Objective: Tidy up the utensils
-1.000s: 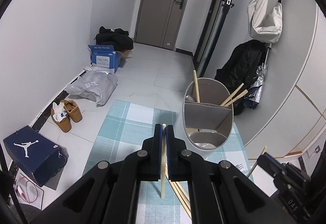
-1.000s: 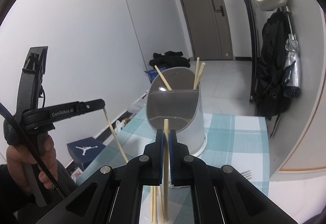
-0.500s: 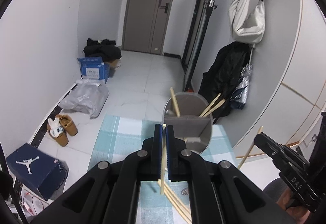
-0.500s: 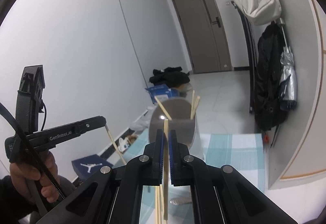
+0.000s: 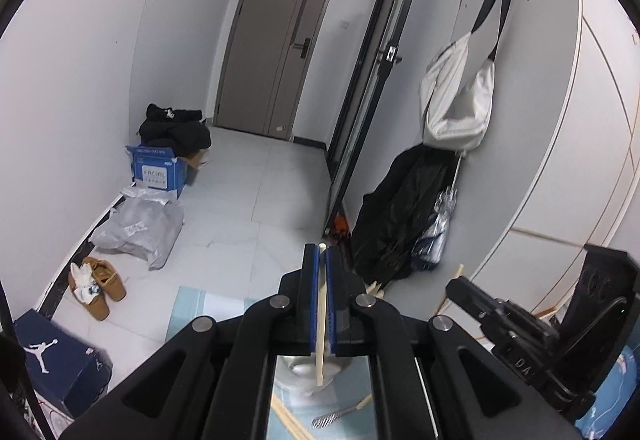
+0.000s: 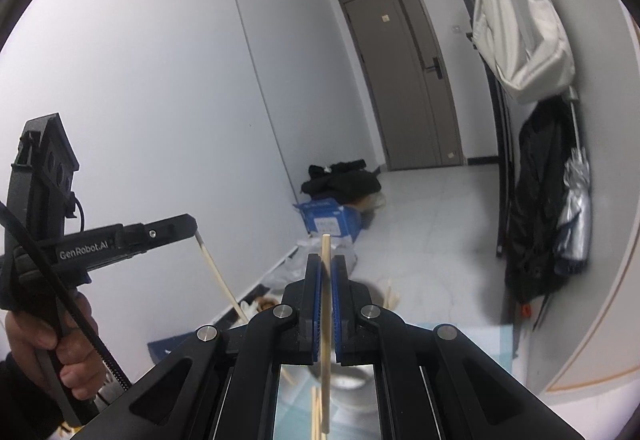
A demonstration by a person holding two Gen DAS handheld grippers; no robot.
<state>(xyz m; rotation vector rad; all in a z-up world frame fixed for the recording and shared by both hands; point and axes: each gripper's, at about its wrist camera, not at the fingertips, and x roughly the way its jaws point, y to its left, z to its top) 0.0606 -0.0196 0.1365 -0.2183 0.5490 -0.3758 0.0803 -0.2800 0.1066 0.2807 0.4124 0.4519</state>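
My left gripper (image 5: pixel 321 253) is shut on a pale wooden chopstick (image 5: pixel 320 340), held upright between the blue pads. In the right wrist view the left gripper (image 6: pixel 194 229) shows at the left with that chopstick (image 6: pixel 218 276) hanging below it and a hand (image 6: pixel 40 340) on its grip. My right gripper (image 6: pixel 326 260) is shut on a second chopstick (image 6: pixel 325 360). The grey utensil holder (image 6: pixel 354 376) sits low beneath both grippers, mostly hidden by them; it also shows as the holder (image 5: pixel 300 366). More chopsticks (image 5: pixel 284 416) and a fork (image 5: pixel 334 418) lie on the checked cloth (image 5: pixel 192 304).
The floor ahead holds brown shoes (image 5: pixel 96 292), a dark shoebox (image 5: pixel 52 356), a grey plastic bag (image 5: pixel 136 228) and a blue carton (image 5: pixel 158 170). A black coat (image 5: pixel 400 216) and a white bag (image 5: pixel 456 104) hang on the right wall. A door (image 5: pixel 276 56) closes the far end.
Both grippers have risen, each still holding its chopstick. The holder and cloth have dropped towards the bottom of both views, and the right gripper has come closer in the left view.
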